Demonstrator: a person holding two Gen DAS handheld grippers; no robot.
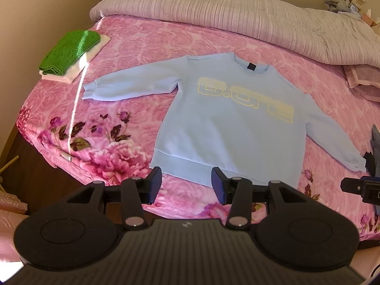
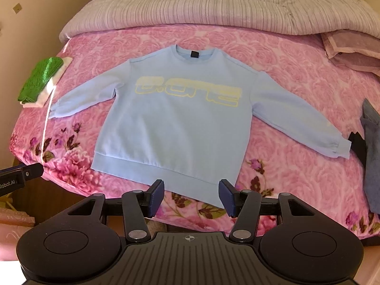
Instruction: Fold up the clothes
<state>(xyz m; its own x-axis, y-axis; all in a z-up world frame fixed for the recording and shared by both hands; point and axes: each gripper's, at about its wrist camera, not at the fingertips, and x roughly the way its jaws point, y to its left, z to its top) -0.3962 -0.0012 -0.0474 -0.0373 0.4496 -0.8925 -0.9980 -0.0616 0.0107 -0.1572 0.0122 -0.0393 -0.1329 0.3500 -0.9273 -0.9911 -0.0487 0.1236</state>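
light-blue sweatshirt (image 2: 171, 123) flat on bed's pink floral blanket (image 2: 285, 76), front up, sleeves spread, yellow lettering on chest | left tool (image 1: 187, 185) released, above hem | right tool (image 2: 191, 197) released, nothing between pads, above hem | folded green knit (image 1: 68, 49) on white garment (image 1: 78, 68), left edge
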